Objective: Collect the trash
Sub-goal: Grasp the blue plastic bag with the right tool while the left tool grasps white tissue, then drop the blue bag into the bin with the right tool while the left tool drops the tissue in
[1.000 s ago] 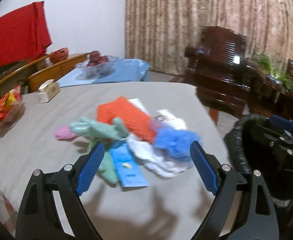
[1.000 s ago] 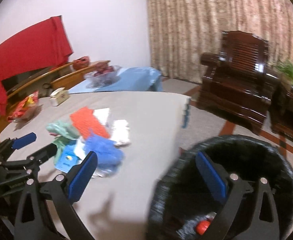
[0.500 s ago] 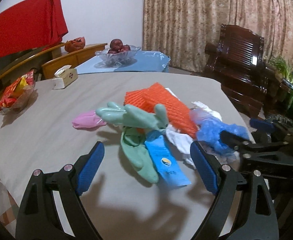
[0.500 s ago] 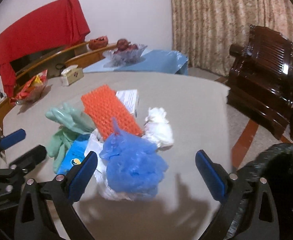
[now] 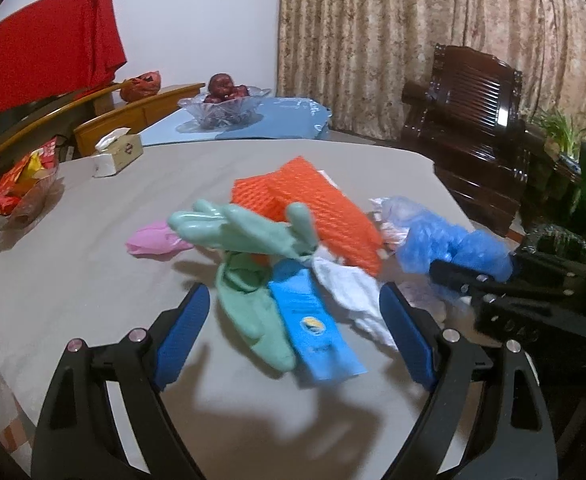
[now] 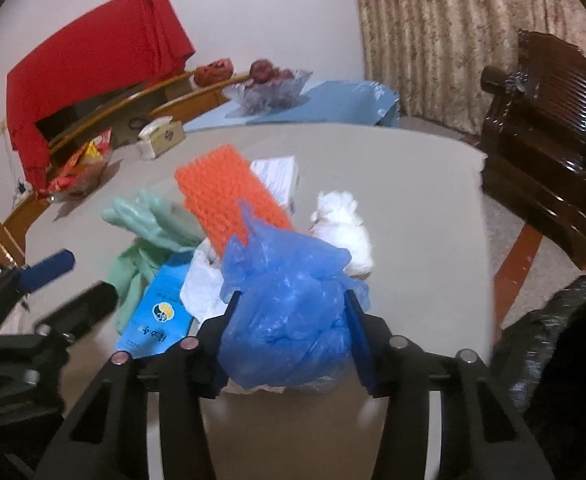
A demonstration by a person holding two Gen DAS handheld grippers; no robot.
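Note:
A pile of trash lies on the grey table [image 5: 73,280]: an orange foam net [image 5: 313,208], green gloves [image 5: 249,232], a blue packet [image 5: 313,320], a pink scrap [image 5: 153,240], white tissue [image 6: 345,224] and a blue plastic bag [image 6: 289,320]. My right gripper [image 6: 291,296] is closing, and both pads press against the sides of the blue plastic bag. My left gripper [image 5: 293,292] hovers open just over the gloves and the blue packet, touching nothing. A black-lined bin [image 6: 553,340] stands off the table's right edge.
A tissue box [image 5: 117,152] and a bowl of red snack packets [image 5: 17,188] sit at the table's far left. Behind are a glass fruit bowl [image 5: 225,100] on a blue cloth, a dark wooden armchair [image 5: 473,120] and curtains.
The right gripper swung from above the bin to the pile and narrowed its jaws around the blue bag. The left gripper came lower and closer to the gloves and packet.

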